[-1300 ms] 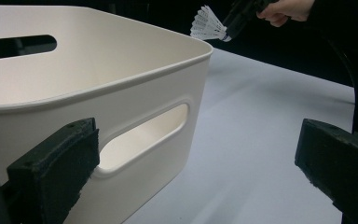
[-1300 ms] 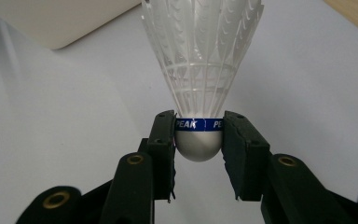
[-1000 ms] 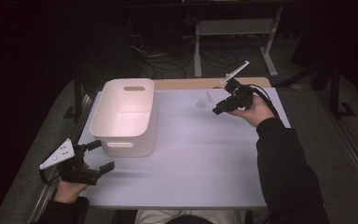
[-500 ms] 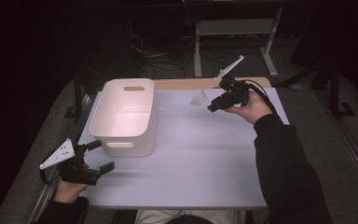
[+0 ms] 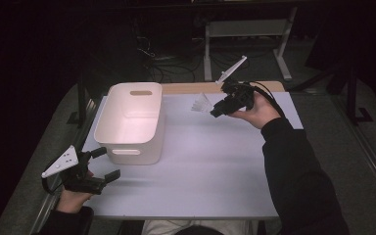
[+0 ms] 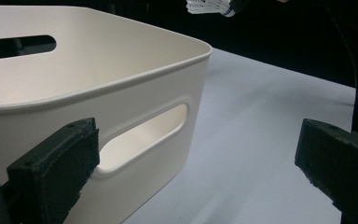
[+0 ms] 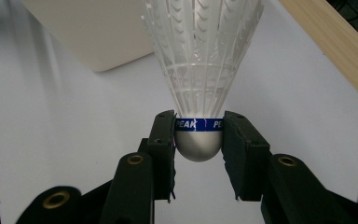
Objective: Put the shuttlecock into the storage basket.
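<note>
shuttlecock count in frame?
1. The shuttlecock is clamped by its cork in the right gripper, off the table, right of the bin. Nothing visible inside the bin.

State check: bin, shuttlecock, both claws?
White bin: upright on the table, nothing in it.
Shuttlecock: clamped at its cork base, held above the table, skirt pointing away from the claw.
Right claw: shut on the shuttlecock.
Left claw: open, nothing between its jaws, beside the bin's near handle slot.

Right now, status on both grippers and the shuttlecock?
Right gripper shut on shuttlecock, above table. Left gripper open, beside white bin. Nothing between shuttlecock and bin.
</note>
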`<move>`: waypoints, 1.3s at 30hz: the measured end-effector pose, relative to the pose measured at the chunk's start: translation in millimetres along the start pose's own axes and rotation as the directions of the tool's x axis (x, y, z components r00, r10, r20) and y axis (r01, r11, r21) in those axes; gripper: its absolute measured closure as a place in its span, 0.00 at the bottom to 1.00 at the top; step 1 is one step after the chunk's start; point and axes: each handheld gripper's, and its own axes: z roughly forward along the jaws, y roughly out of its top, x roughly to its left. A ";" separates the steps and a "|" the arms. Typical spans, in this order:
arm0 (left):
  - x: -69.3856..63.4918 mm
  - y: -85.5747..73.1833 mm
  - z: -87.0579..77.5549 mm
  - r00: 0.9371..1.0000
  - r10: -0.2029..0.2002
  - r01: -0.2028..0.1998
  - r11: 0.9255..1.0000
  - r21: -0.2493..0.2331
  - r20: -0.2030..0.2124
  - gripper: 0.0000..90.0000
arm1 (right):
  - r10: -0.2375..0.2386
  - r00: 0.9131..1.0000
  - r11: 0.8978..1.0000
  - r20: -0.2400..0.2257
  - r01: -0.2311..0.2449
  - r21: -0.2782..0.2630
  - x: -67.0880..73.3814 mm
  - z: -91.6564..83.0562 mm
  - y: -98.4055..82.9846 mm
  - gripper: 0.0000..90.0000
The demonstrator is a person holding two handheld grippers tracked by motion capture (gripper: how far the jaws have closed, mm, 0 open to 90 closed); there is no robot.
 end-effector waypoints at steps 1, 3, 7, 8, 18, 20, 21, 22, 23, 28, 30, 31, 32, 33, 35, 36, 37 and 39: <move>0.1 0.0 0.0 1.000 0.001 -0.001 1.000 0.000 0.000 0.00 | 0.000 1.000 1.000 -0.001 0.000 -0.001 1.2 -0.2 1.1 0.72; 0.0 0.0 0.0 1.000 0.000 0.000 1.000 0.000 0.000 0.00 | -0.006 1.000 1.000 -0.004 0.006 -0.006 3.0 -1.0 3.1 0.72; -0.1 0.0 0.0 1.000 -0.001 0.001 1.000 0.000 0.000 0.00 | -0.018 1.000 1.000 -0.004 0.018 -0.012 6.7 -2.3 7.8 0.72; -0.1 0.0 0.0 1.000 -0.001 0.001 1.000 0.000 0.000 0.00 | -0.023 1.000 1.000 -0.006 0.023 -0.013 7.3 -2.4 8.7 0.72; 0.0 0.0 -0.2 1.000 0.000 0.000 1.000 -0.002 0.000 0.00 | -0.050 0.999 0.999 -0.017 0.050 -0.018 16.8 -1.5 19.6 0.72; -0.1 0.1 -0.1 1.000 0.000 0.000 1.000 -0.002 0.001 0.00 | -0.053 0.998 0.999 -0.020 0.052 -0.015 18.6 -0.6 21.4 0.72; -0.1 0.0 -0.1 1.000 -0.001 0.001 1.000 -0.001 0.001 0.00 | -0.057 0.998 0.998 -0.020 0.057 -0.016 19.2 -0.1 22.3 0.72; -0.1 0.0 0.0 1.000 -0.001 0.001 1.000 -0.001 0.001 0.00 | -0.062 0.998 0.998 -0.020 0.062 -0.015 19.9 0.5 23.2 0.72; -0.1 0.0 -0.1 1.000 0.000 0.000 1.000 -0.002 0.001 0.00 | -0.060 0.998 0.998 -0.021 0.060 -0.009 21.0 0.7 24.1 0.72; -0.1 0.1 -0.2 1.000 0.000 0.000 1.000 -0.002 0.001 0.00 | -0.074 0.997 0.997 -0.027 0.073 -0.011 25.3 2.5 29.2 0.72; -0.1 0.0 -0.2 1.000 0.000 0.000 1.000 -0.002 0.001 0.00 | -0.081 0.996 0.997 -0.028 0.080 -0.011 27.2 2.9 31.6 0.72; -0.1 0.0 -0.3 1.000 0.000 0.000 1.000 -0.002 0.001 0.00 | -0.083 0.996 0.997 -0.029 0.082 -0.012 28.4 3.0 32.9 0.72; -0.1 0.1 -0.3 1.000 0.000 0.000 1.000 -0.002 0.001 0.00 | -0.089 0.996 0.996 -0.031 0.089 -0.015 29.4 3.5 34.2 0.72; -0.1 0.0 -0.2 1.000 0.000 0.000 1.000 -0.002 0.001 0.00 | -0.093 0.995 0.996 -0.030 0.093 -0.013 30.5 3.6 35.4 0.72; -0.1 0.1 -0.3 1.000 0.000 0.000 1.000 -0.002 0.001 0.00 | -0.098 0.995 0.995 -0.033 0.098 -0.013 32.7 4.2 37.8 0.72; -0.1 0.1 -0.3 1.000 0.000 0.000 1.000 -0.002 0.001 0.00 | -0.102 0.994 0.995 -0.034 0.102 -0.012 33.4 4.5 38.8 0.72; -0.1 0.0 -0.3 1.000 0.000 0.000 1.000 -0.002 0.001 0.00 | -0.104 0.994 0.995 -0.036 0.103 -0.011 34.1 4.8 39.9 0.72; -0.1 0.1 -0.3 1.000 0.000 0.000 1.000 -0.002 0.001 0.00 | -0.105 0.994 0.994 -0.036 0.105 -0.015 35.0 5.7 41.9 0.72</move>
